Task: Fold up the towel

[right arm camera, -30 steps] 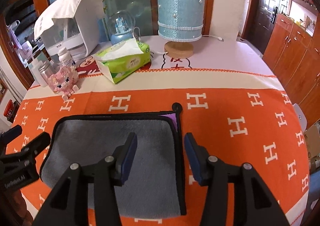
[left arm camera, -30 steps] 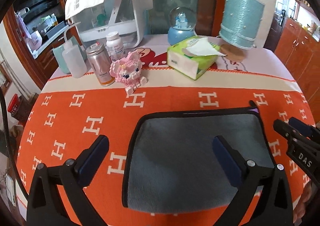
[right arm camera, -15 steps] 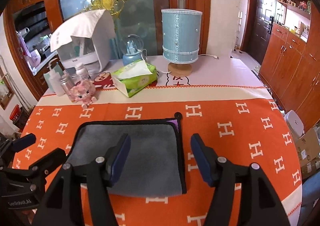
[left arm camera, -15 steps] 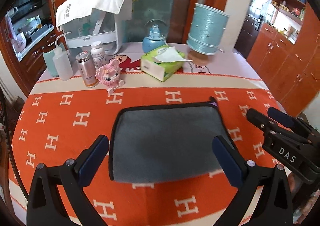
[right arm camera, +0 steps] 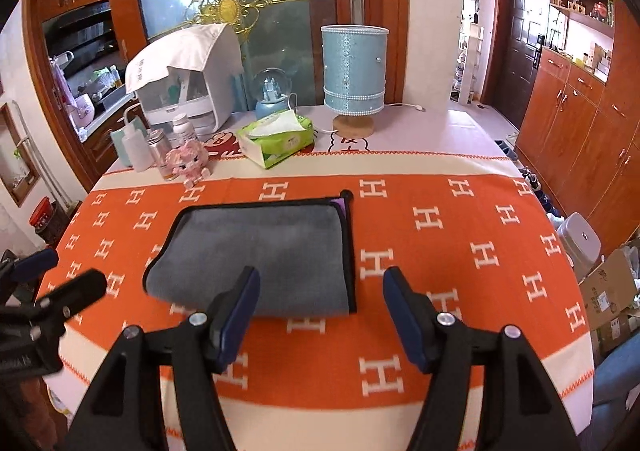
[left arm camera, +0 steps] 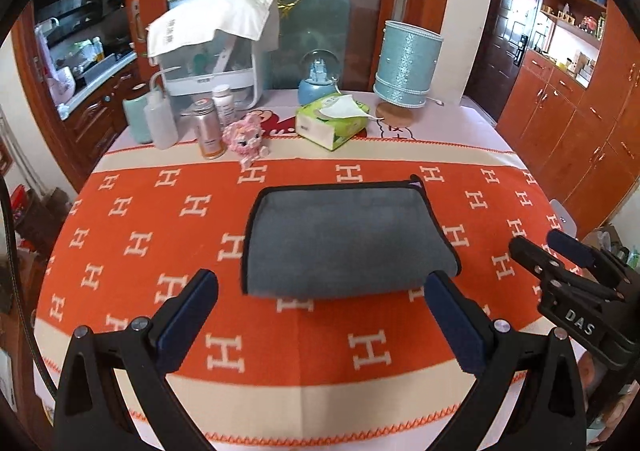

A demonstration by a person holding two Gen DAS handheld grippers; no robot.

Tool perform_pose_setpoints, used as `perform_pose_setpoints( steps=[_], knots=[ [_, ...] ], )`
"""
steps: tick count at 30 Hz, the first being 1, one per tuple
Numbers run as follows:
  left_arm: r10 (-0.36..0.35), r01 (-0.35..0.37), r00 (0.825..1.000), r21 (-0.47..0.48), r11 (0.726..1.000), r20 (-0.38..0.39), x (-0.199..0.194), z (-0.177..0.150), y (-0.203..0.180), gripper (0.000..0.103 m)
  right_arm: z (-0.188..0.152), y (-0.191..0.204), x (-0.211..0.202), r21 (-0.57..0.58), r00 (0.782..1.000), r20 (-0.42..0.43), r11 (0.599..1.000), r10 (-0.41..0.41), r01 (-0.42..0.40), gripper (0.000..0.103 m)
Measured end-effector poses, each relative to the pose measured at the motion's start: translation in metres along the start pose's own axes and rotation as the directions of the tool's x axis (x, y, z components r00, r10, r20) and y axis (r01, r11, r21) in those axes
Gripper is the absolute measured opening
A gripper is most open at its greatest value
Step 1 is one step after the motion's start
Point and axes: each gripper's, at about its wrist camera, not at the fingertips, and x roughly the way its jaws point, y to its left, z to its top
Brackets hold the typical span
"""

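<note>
A grey towel (left arm camera: 344,243) with black trim lies folded flat on the orange tablecloth (left arm camera: 132,251); it also shows in the right wrist view (right arm camera: 276,251). My left gripper (left arm camera: 320,315) is open and empty, held above the cloth just nearer than the towel's front edge. My right gripper (right arm camera: 320,311) is open and empty, above the towel's front right corner. The right gripper also shows at the right of the left wrist view (left arm camera: 560,263), and the left gripper shows at the left of the right wrist view (right arm camera: 60,279).
At the back of the table stand a green tissue box (left arm camera: 332,123), a blue lamp (left arm camera: 406,63), a snow globe (left arm camera: 318,77), a pink toy (left arm camera: 244,139), several bottles (left arm camera: 206,129) and a white covered rack (left arm camera: 212,51). Wooden cabinets (right arm camera: 580,123) stand to the right.
Both grippers have pulled back and up from the towel toward the table's near edge. The towel stays folded and still. Both grippers remain open.
</note>
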Motion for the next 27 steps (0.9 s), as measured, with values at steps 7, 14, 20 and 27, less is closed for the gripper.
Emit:
perform_pose_setpoints(
  steps=[7, 14, 20, 27],
  knots=[
    [0.021, -0.021, 0.998, -0.001, 1.000, 0.052, -0.033, -0.032, 0.001, 0.102, -0.034, -0.003, -0.027, -0.028, 0.999, 0.019, 0.999, -0.032, 0.033, 0.064],
    [0.004, -0.005, 0.999, 0.015, 1.000, 0.047, -0.046, -0.057, -0.006, 0.102, -0.057, -0.001, -0.047, -0.031, 0.999, 0.042, 0.999, -0.026, 0.027, 0.064],
    [0.025, -0.027, 0.996, 0.015, 1.000, 0.080, -0.059, -0.073, -0.011, 0.102, -0.073, 0.003, -0.059, -0.033, 0.999, 0.042, 0.999, -0.003, 0.005, 0.064],
    [0.055, -0.059, 0.993, 0.037, 0.998, 0.106, -0.071, -0.092, -0.021, 0.102, -0.093, 0.006, -0.070, -0.016, 0.999, 0.037, 0.999, 0.031, -0.031, 0.064]
  ],
)
